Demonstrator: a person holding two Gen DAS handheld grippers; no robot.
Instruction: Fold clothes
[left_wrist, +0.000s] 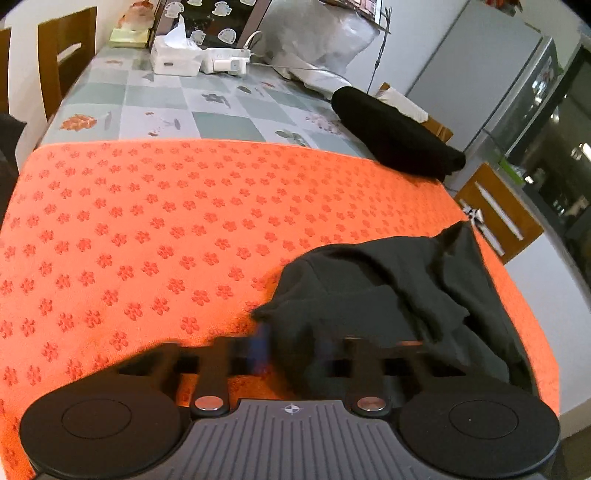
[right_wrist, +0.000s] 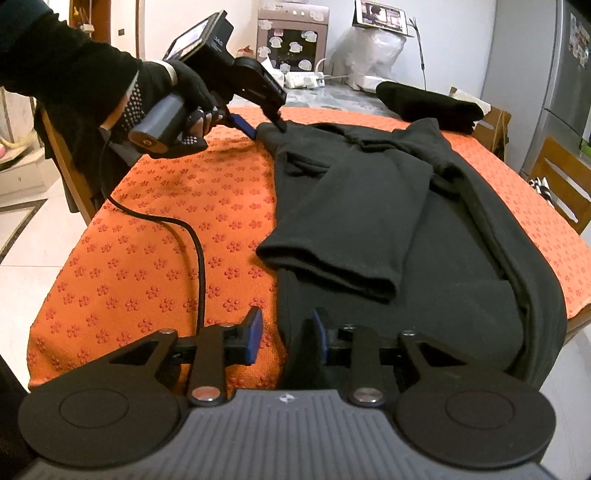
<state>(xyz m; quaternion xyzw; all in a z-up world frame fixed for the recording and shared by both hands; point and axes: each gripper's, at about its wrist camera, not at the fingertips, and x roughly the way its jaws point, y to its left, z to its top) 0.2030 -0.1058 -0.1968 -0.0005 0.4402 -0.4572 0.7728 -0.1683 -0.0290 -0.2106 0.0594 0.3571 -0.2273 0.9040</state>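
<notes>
A desk (left_wrist: 155, 107) with a checked, leaf-printed cover carries an orange flower-embossed cloth (left_wrist: 147, 221) spread over its near end, reaching both side edges. On the right half of that cloth lies a black garment (right_wrist: 388, 221), stretched from the near edge toward the cloth's far edge, with one sleeve folded down across its body. Beyond the orange cloth, at the desk's right edge, sits a folded black bundle (left_wrist: 399, 136). A gloved hand (right_wrist: 166, 96) holds the left claw (right_wrist: 267, 129) at the garment's far left corner, one finger on either side of it. Whether it clenches the fabric I cannot tell, since its own view is blurred. The right claw (right_wrist: 286, 332) stands released at the near edge, with the garment's left hem between its blue pads (right_wrist: 255, 332).
</notes>
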